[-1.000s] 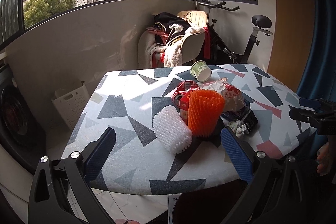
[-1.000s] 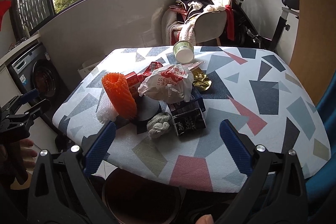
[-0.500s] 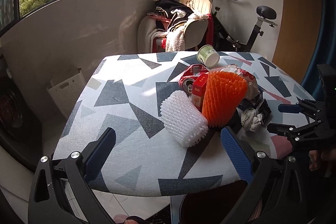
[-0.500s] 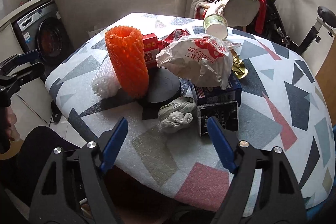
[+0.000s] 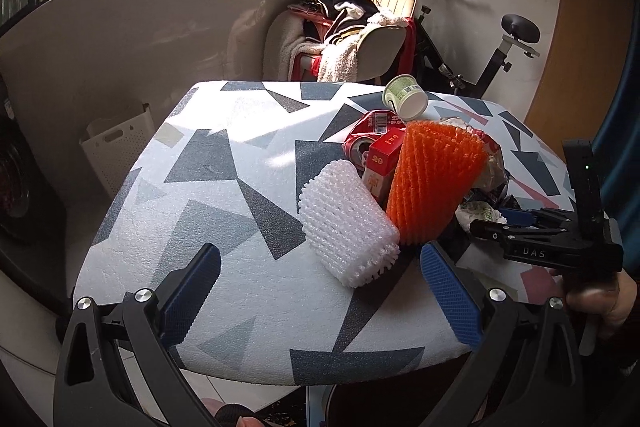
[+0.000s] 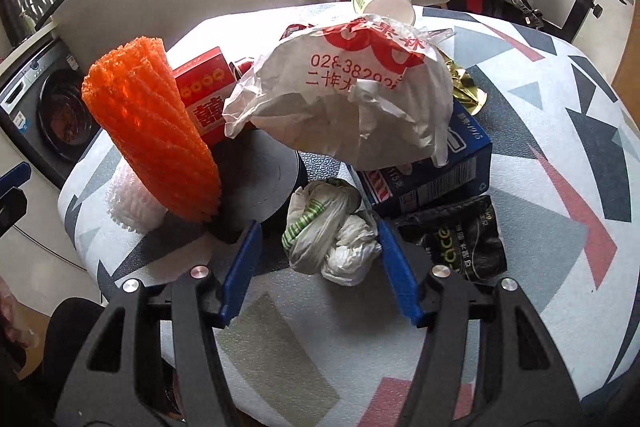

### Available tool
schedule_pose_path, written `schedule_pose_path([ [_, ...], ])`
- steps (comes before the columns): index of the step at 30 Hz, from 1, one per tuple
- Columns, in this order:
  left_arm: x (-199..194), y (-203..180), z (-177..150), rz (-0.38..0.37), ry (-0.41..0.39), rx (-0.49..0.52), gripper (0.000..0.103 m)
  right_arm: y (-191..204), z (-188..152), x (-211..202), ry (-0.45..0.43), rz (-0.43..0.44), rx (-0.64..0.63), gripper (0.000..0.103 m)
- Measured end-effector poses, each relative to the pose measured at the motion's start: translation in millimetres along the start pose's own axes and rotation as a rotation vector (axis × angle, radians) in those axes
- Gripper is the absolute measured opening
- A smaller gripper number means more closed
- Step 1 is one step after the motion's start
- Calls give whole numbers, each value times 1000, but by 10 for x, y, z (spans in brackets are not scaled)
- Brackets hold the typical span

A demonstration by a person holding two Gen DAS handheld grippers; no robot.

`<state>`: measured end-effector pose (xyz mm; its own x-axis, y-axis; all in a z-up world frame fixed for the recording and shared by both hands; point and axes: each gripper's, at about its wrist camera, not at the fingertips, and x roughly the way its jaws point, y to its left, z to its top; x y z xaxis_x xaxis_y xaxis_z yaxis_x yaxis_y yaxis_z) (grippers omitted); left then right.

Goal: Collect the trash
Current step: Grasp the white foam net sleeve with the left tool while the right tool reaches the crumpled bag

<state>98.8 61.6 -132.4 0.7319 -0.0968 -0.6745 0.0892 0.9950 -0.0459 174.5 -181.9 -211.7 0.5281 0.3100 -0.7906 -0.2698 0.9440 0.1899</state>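
Trash is heaped on the patterned table [image 5: 224, 187]. An orange foam net [image 6: 152, 131] stands upright, and a white foam net [image 5: 348, 223] lies beside it. My left gripper [image 5: 320, 259] is open, with the white net just ahead between its fingers. A crumpled white plastic bag [image 6: 332, 231] lies between the jaws of my right gripper [image 6: 318, 239]. Those jaws are closing, with a gap still showing on the left side. Behind the bag are a printed paper bag [image 6: 348, 95], a blue box [image 6: 440, 171] and a black packet [image 6: 452, 239]. The left wrist view shows the right gripper [image 5: 496, 223] at the crumpled bag [image 5: 480, 213].
A red box [image 5: 384, 155], a red wrapper [image 5: 368, 135], a paper cup [image 5: 404, 99], gold foil [image 6: 468, 87] and a black round lid [image 6: 260, 179] are also in the pile. Beyond the table are a chair with clothes [image 5: 352, 39], an exercise bike [image 5: 500, 59], a white basket [image 5: 116, 151] and a washing machine [image 6: 44, 107].
Both grippers have come down and closer to the pile. The right jaws have narrowed from wide open and now flank the crumpled bag. The left jaws stay wide.
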Motion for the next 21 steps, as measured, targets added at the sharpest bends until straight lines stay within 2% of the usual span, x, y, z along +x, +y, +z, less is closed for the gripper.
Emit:
schedule_pose_path([
  [2,28,-2,-4,-6,4,-9,98,-17,8,42,1,-4,4,58],
  [3,29,-13,-14,-1,1,-11,98,-35,6,61,6,6,6,42],
  [8,54,-11,-27,-14,-5,-43,95,-23,-46,-43,-23,41,-25,43],
  [12,184,-8,-3,-61,28,-85,77,-81,-119,-201,-54,89,8,42],
  [15,354,56,48,-95,74,-155,66,-144,-173,-282,-59,93,22,42],
  [18,536,155,143,-131,114,-251,58,-222,-212,-336,-63,79,38,43],
  [21,682,145,223,-145,124,-276,53,-294,-244,-345,-55,86,53,43],
])
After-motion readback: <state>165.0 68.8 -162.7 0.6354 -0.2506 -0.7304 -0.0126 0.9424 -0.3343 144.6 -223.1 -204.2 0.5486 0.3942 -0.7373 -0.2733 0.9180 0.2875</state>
